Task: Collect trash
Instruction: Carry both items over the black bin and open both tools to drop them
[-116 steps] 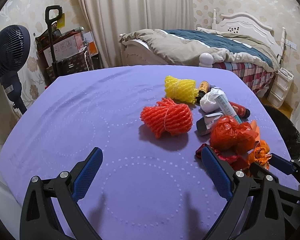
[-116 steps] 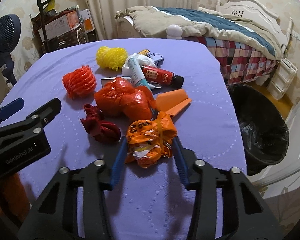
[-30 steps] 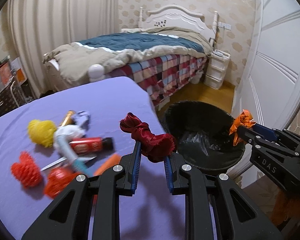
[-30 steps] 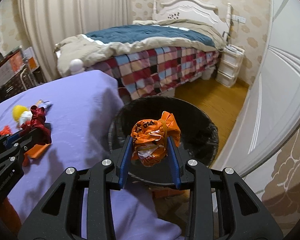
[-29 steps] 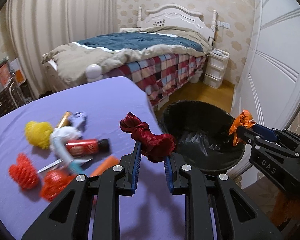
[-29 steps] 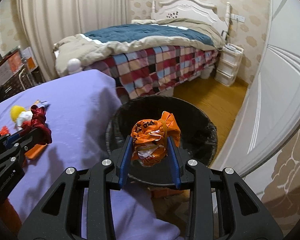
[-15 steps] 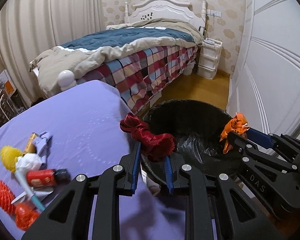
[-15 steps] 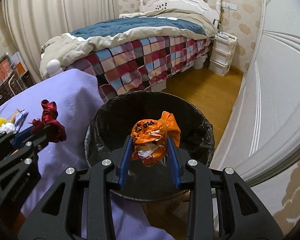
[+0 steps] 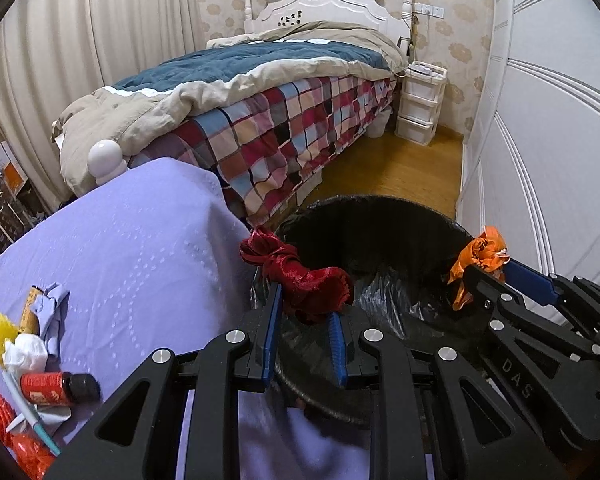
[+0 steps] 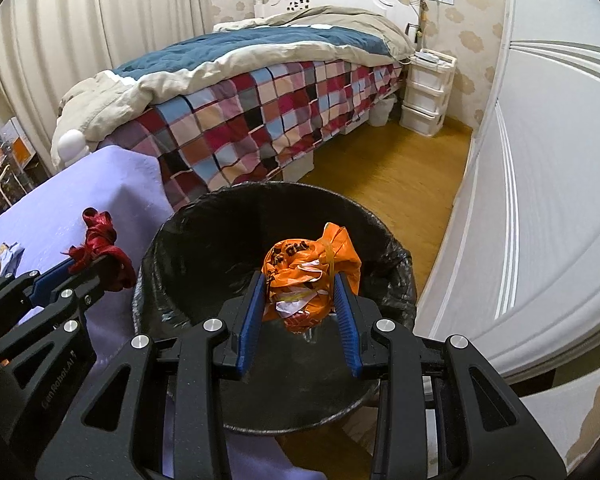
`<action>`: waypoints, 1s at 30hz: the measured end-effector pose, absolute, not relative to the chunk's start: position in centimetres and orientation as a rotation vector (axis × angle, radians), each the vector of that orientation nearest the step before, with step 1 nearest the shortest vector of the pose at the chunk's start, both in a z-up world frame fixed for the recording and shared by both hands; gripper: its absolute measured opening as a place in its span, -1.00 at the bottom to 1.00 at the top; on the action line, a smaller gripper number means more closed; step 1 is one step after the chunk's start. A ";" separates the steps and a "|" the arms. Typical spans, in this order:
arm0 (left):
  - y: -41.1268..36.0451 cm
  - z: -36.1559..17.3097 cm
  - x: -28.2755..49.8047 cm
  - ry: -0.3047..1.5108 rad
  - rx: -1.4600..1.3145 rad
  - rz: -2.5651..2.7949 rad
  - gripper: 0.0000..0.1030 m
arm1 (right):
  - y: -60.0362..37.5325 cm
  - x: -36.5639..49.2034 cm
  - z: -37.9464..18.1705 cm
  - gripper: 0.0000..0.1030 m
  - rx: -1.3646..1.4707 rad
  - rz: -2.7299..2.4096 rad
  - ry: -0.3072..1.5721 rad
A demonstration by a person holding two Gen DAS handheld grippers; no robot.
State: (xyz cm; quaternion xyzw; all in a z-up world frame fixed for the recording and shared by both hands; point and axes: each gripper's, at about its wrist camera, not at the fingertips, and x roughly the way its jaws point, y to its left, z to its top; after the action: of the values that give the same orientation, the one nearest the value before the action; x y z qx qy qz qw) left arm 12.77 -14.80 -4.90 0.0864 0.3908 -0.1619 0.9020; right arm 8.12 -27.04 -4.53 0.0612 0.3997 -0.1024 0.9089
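Pinching a red rag near the bin rim, the left tool is risking dropping it outside, while the right tool is pinching an orange bag.

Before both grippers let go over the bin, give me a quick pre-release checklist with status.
1. Left gripper shut on red cloth: ok.
2. Right gripper shut on orange bag: ok.
3. Orange bag over the bin opening: ok.
4. Red cloth over the opening: cannot tell; in the right wrist view it sits near the bin's left rim, by the table.
5. Liner in place, room inside: ok.
6. Grippers apart from each other: ok.
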 end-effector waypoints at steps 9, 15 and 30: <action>-15.3 -5.2 13.3 0.821 0.182 -0.334 -0.53 | -27.6 9.0 -4.7 -0.34 0.123 -0.230 0.832; -15.2 -5.2 13.5 0.819 0.180 -0.323 -0.28 | -27.7 9.0 -4.8 -0.32 0.116 -0.243 0.831; -15.0 -4.7 13.5 0.791 0.175 -0.306 0.23 | -28.1 8.6 -4.6 0.04 0.113 -0.287 0.816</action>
State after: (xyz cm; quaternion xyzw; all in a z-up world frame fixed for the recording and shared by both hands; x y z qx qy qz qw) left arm 13.50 -14.97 -4.70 0.0847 0.3834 -0.1484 0.9076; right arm 8.65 -28.12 -4.56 0.0549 0.3954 -0.1389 0.9063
